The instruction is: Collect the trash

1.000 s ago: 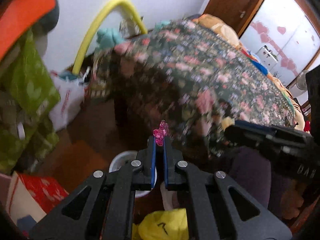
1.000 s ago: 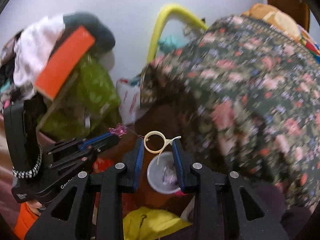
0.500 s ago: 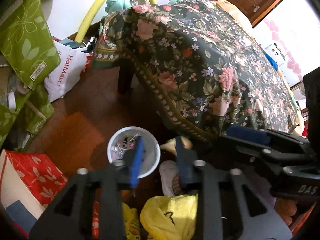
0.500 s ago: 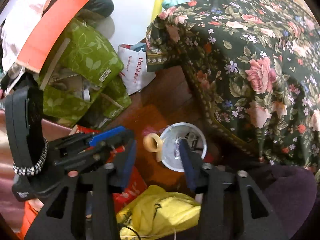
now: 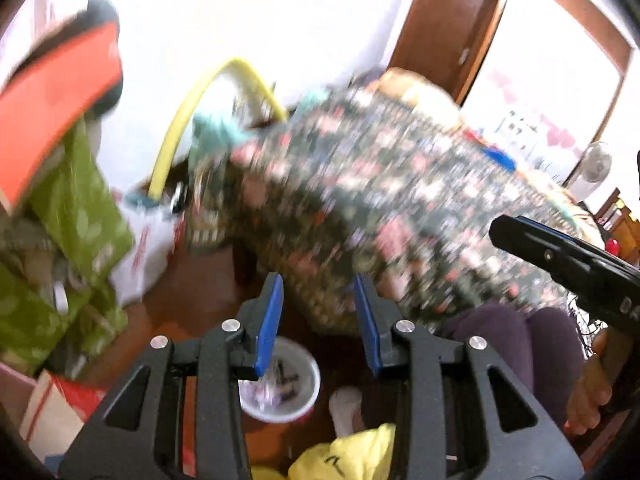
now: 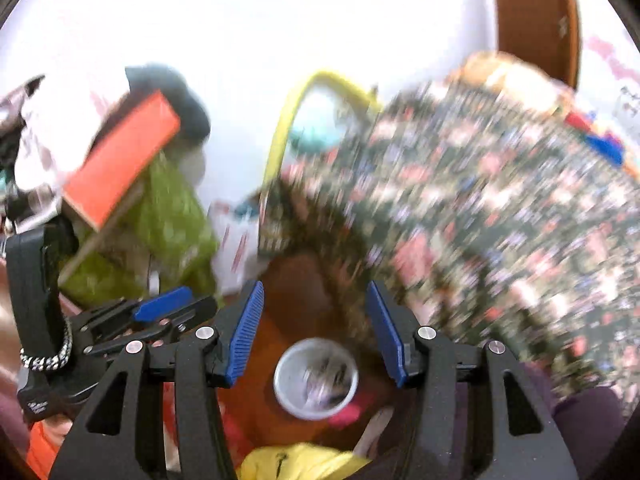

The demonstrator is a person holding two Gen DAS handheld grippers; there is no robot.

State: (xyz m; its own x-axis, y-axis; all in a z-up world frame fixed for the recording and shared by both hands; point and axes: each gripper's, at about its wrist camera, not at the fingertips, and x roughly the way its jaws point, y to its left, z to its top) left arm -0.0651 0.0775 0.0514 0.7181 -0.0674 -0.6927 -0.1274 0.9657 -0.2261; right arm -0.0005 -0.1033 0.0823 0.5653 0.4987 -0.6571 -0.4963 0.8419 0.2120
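A small white trash bin (image 5: 286, 384) with scraps inside stands on the brown floor; it also shows in the right wrist view (image 6: 316, 378). My left gripper (image 5: 318, 298) is open and empty, above the bin. My right gripper (image 6: 314, 304) is open and empty, also above the bin. The right gripper shows at the right of the left wrist view (image 5: 560, 256), and the left gripper at the left of the right wrist view (image 6: 160, 312). Both views are motion-blurred.
A table under a dark floral cloth (image 5: 400, 216) fills the right side (image 6: 500, 240). A yellow hoop (image 5: 192, 108), green bags (image 5: 76, 216), a white shopping bag (image 5: 144, 256) and a red box (image 5: 60, 400) crowd the left. A yellow bag (image 5: 352, 456) lies near me.
Both grippers let go: the pink piece left the left one and the tape ring left the right one. Both have now tilted up, opened wider and are empty.
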